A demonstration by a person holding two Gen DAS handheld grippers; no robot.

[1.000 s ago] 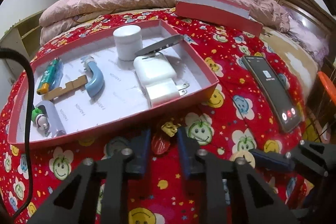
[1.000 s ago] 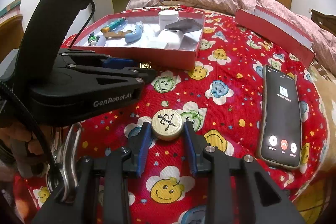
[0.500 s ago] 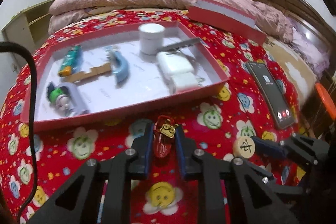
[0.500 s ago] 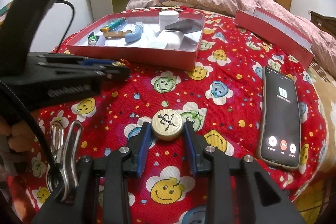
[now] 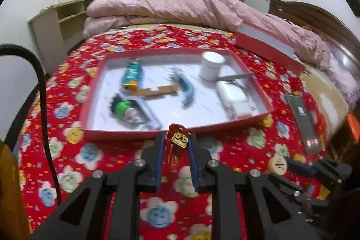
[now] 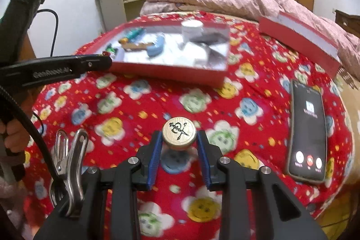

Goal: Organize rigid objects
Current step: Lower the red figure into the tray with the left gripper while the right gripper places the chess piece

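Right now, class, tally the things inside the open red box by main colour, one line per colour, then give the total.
White: 3, jar, case, plug
Blue or teal: 2, curved tool, tube
Tan: 1, notched piece
Green: 1, capped item
Grey: 1, strip
Total: 8

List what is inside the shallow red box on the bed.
In the red box: white jar, white charger and case, blue curved tool, teal tube, wooden strip, green-capped item, metal tweezers. Blur hides details; anything beneath them is unseen.
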